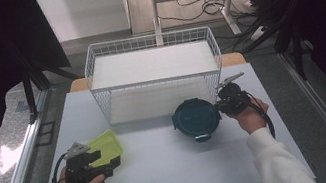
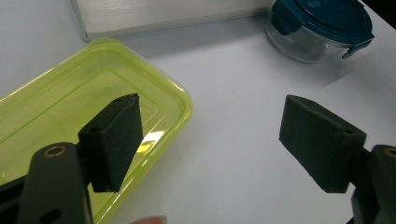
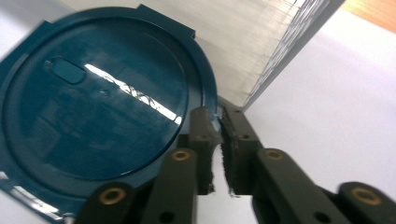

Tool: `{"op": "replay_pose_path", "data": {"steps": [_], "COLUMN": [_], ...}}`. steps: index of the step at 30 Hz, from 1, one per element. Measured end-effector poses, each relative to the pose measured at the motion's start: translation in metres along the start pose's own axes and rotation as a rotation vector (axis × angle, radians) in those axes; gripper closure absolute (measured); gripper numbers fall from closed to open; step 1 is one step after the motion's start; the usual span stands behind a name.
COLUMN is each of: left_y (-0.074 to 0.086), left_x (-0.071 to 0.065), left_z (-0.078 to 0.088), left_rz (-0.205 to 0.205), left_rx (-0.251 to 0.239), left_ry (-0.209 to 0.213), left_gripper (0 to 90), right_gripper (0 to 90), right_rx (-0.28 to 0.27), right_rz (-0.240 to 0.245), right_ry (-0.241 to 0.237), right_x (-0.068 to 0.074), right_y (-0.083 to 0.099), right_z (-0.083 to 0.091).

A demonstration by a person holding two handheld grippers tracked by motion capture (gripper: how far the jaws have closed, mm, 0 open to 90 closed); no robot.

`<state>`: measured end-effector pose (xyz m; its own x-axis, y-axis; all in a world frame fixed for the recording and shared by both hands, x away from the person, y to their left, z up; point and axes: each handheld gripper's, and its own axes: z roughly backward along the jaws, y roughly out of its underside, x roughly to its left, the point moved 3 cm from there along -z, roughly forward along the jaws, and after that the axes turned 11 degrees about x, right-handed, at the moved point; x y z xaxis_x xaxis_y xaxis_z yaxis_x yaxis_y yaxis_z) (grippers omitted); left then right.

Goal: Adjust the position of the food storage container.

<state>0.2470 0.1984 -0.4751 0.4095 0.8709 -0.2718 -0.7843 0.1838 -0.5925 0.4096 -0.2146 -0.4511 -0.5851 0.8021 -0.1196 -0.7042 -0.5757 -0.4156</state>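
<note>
Showing white table (image 1: 165, 172) | wire basket (image 1: 96, 68) | grey floor (image 1: 9, 154)

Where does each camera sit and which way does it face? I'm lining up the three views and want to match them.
High view: above the person's side, looking forward and down on the table and wire basket; both forearms and each hand-held gripper show.
Left gripper view: rides the left hand-held gripper, jaws wide apart, beside the green container.
Right gripper view: rides the right hand-held gripper, jaws pinching the rim of the blue-lidded round container.
Shared: the round container appears in all three.
</note>
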Motion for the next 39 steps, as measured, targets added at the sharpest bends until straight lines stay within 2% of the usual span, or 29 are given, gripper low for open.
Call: {"op": "replay_pose_path", "data": {"steps": [1, 4, 5, 6, 7, 8, 9, 12, 14, 19, 26, 33, 39], "left_y": [0.000, 0.000, 0.000, 0.000, 0.000, 0.000, 0.000, 0.001, 0.001, 0.002, 0.003, 0.004, 0.004], "left_x": [0.000, 0.001, 0.001, 0.001, 0.001, 0.001, 0.002, 0.002, 0.003, 0.005, 0.005, 0.006, 0.005], "left_z": [0.000, -0.001, -0.001, -0.001, -0.001, -0.001, -0.001, -0.002, -0.002, -0.002, -0.003, -0.005, -0.006], "left_rz": [0.001, -0.002, -0.003, -0.003, -0.002, -0.002, -0.001, 0.000, -0.001, -0.001, -0.003, -0.003, -0.007], "left_rx": [0.001, 0.003, 0.004, 0.004, 0.005, 0.005, 0.006, 0.008, 0.010, 0.012, 0.019, 0.024, 0.029], "left_ry": [-0.001, 0.001, 0.001, 0.001, -0.001, -0.001, -0.001, 0.000, 0.001, -0.002, -0.003, -0.006, -0.005], "left_gripper": [21.6, 21.6, 21.6, 21.6, 21.7, 21.6, 21.6, 21.7, 21.7, 21.7, 21.9, 22.2, 22.2], "right_gripper": [87.8, 88.4, 88.5, 88.5, 88.6, 88.6, 88.6, 88.6, 88.6, 88.6, 88.6, 88.8, 89.0], "right_rx": [0.004, 0.004, 0.008, 0.008, 0.013, 0.013, 0.009, 0.008, 0.009, 0.031, 0.052, 0.048, 0.045], "right_rz": [0.015, 0.035, 0.065, 0.065, 0.091, 0.091, 0.115, 0.123, 0.146, 0.171, 0.199, 0.256, 0.256], "right_ry": [0.019, 0.037, 0.063, 0.063, 0.087, 0.087, 0.109, 0.123, 0.133, 0.171, 0.191, 0.202, 0.197], "right_x": [-0.001, -0.001, -0.001, -0.001, 0.000, 0.000, 0.000, 0.002, 0.002, 0.003, 0.003, 0.004, 0.004], "right_y": [-0.003, -0.006, -0.011, -0.011, -0.014, -0.014, -0.018, -0.020, -0.022, -0.025, -0.028, -0.032, -0.031], "right_z": [-0.002, -0.006, -0.010, -0.010, -0.014, -0.014, -0.017, -0.020, -0.024, -0.036, -0.043, -0.047, -0.047]}}
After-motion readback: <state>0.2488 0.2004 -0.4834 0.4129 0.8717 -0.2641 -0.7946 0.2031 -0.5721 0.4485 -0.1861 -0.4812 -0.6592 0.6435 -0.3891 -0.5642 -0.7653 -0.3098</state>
